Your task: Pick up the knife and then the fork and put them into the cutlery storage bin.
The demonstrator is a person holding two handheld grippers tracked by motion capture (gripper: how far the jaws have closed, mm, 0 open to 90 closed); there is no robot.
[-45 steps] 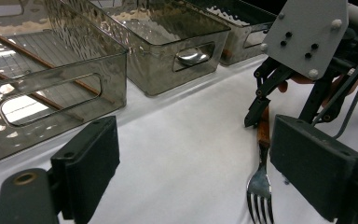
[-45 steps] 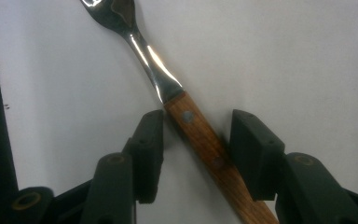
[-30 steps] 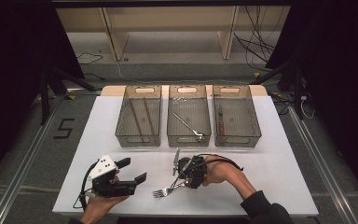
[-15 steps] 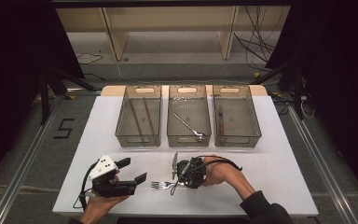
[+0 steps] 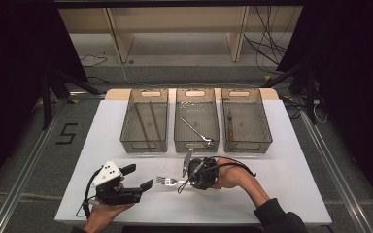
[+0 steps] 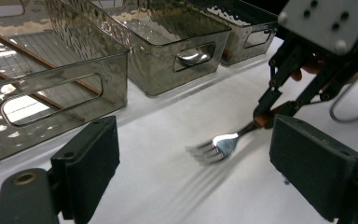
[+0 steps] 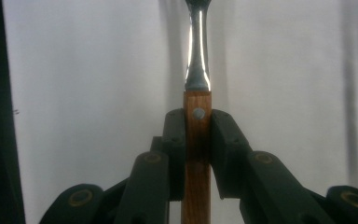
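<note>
right gripper (image 7: pixel 197 140) is clamping the fork (image 7: pixel 197 130) by its wooden handle, between both pads | left gripper (image 5: pixel 138 177) is idling, jaws spread, empty

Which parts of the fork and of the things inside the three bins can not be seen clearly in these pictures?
- Fork: in the right gripper view its tines are cut off by the top edge; the right gripper hides the handle's end.
- Fork tines: blurred in the left gripper view.
- Right bin: its brown-handled utensil is too small in the high view to name.
- Middle bin: rippled walls hide its contents in the left gripper view.
</note>
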